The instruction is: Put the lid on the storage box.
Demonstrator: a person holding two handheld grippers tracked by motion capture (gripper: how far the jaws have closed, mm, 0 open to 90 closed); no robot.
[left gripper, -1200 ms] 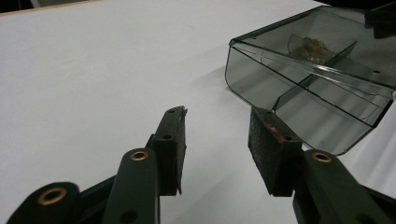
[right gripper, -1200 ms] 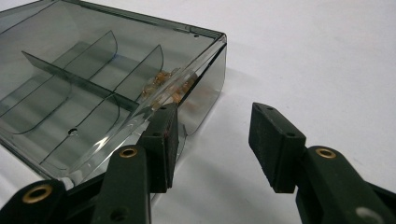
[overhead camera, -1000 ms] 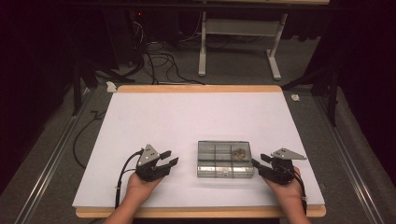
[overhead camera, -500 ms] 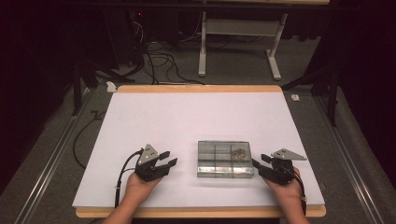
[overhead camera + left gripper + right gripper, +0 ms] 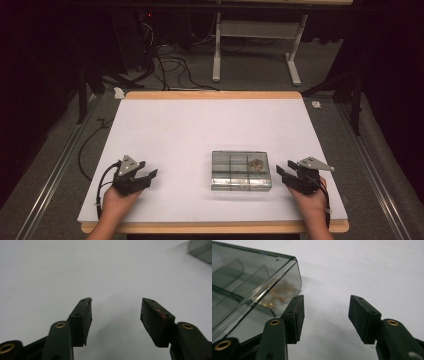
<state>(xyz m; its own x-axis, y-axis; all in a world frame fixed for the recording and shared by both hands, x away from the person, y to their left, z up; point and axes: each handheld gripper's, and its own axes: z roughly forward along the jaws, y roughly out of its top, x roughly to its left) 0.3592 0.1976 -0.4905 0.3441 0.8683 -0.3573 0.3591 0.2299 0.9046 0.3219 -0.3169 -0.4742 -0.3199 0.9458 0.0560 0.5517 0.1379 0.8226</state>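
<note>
Both the left gripper [image 5: 150, 177] and right gripper [image 5: 281, 172] were held spread and empty, while small brownish contents in the clear compartment box [image 5: 241, 170] could not be identified.

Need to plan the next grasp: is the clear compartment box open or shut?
Shut. The box lies flat with its clear lid closed over the dividers; small brownish pieces show inside.

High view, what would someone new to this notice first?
A clear compartment box sits near the front of the white table, with small golden-brown bits in its far right compartment. An open gripper rests on each side: the right gripper close by its right end, the left gripper farther off.
</note>
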